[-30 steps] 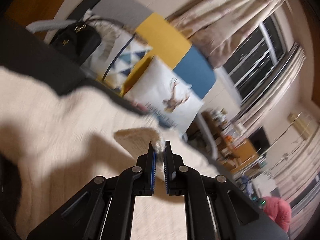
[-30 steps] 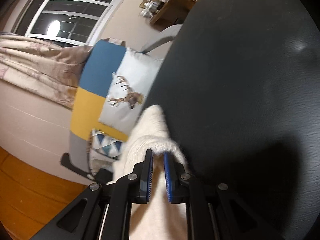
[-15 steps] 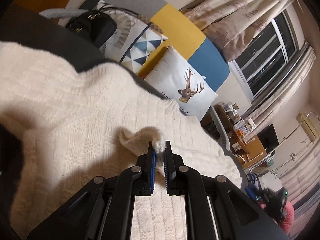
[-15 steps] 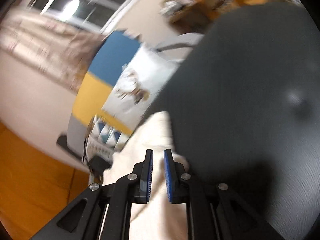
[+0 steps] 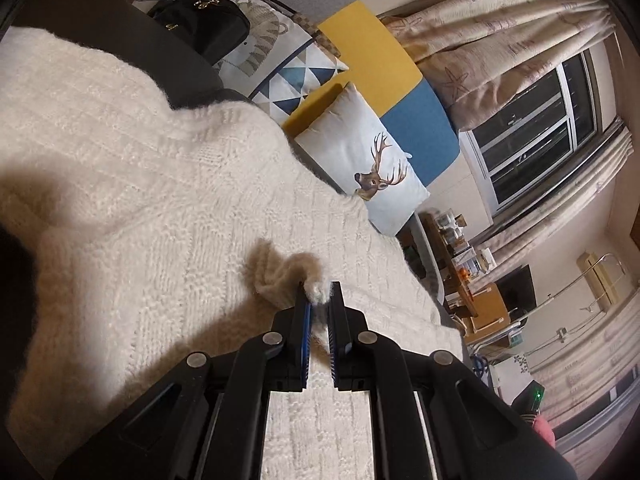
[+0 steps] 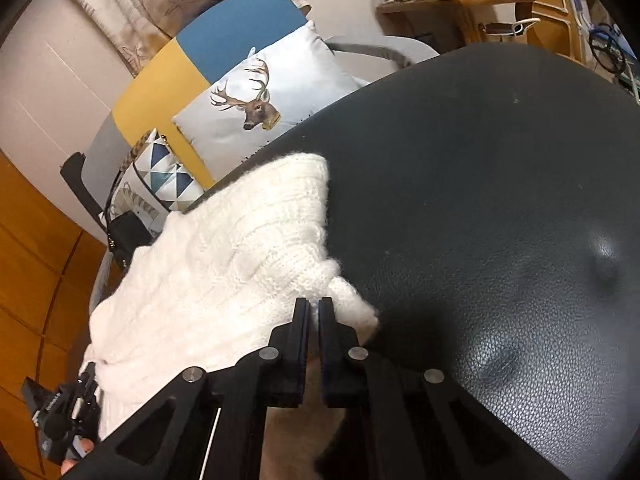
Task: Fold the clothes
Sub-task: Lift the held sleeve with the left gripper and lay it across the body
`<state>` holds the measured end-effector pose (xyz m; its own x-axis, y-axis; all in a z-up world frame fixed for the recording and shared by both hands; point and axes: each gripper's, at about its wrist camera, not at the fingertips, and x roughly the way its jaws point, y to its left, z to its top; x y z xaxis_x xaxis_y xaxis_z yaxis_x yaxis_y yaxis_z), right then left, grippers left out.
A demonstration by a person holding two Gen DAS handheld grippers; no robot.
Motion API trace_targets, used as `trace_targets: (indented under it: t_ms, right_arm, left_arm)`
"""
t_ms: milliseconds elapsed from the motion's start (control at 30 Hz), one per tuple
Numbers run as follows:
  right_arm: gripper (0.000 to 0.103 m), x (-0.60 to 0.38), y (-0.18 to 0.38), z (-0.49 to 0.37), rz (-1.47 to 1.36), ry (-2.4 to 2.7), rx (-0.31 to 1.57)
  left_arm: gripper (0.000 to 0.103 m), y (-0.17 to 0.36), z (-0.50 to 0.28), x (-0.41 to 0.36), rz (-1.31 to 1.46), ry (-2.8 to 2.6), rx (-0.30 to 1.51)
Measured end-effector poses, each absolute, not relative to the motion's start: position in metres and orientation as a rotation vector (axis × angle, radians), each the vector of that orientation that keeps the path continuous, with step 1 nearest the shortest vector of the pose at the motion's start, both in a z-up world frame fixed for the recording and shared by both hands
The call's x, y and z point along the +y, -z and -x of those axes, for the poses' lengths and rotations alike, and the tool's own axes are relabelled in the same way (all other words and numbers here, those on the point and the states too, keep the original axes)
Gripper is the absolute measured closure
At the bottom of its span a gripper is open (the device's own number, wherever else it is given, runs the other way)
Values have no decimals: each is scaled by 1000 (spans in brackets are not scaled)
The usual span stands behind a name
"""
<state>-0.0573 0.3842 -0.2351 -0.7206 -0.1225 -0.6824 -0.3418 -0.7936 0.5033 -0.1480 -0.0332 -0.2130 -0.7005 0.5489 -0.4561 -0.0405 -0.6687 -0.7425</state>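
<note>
Pinching the white knit sweater (image 5: 168, 184) in both my left gripper (image 5: 319, 294) and right gripper (image 6: 314, 308), I judge I'm mid-fold and next must lay this near edge flat across it.

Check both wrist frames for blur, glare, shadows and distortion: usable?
Left wrist: sharp, strong fisheye bending the window; the left tool casts a broad shadow across the cream sweater; warm indoor light, dark panes. Right wrist: sharp too, small glare spots on the black leather surface, sweater near blown out, dark shadow beside the right tool. Both usable.
</note>
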Motion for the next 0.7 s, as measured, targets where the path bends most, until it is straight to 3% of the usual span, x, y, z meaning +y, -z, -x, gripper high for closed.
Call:
trace_targets:
  t_ms: [167,400,700]
  right_arm:
    - [93,392,210,60,969,-2718,971]
    - [93,396,219,128,1162,-2690,805]
    - [102,415,238,155,1093,-2633,763]
  left_arm:
    - [95,214,149,-33,981,-2388,-1054]
    - [95,216,151,-33,981,-2374,-1069]
    - [95,219,153,-32,981,-2354,-1068]
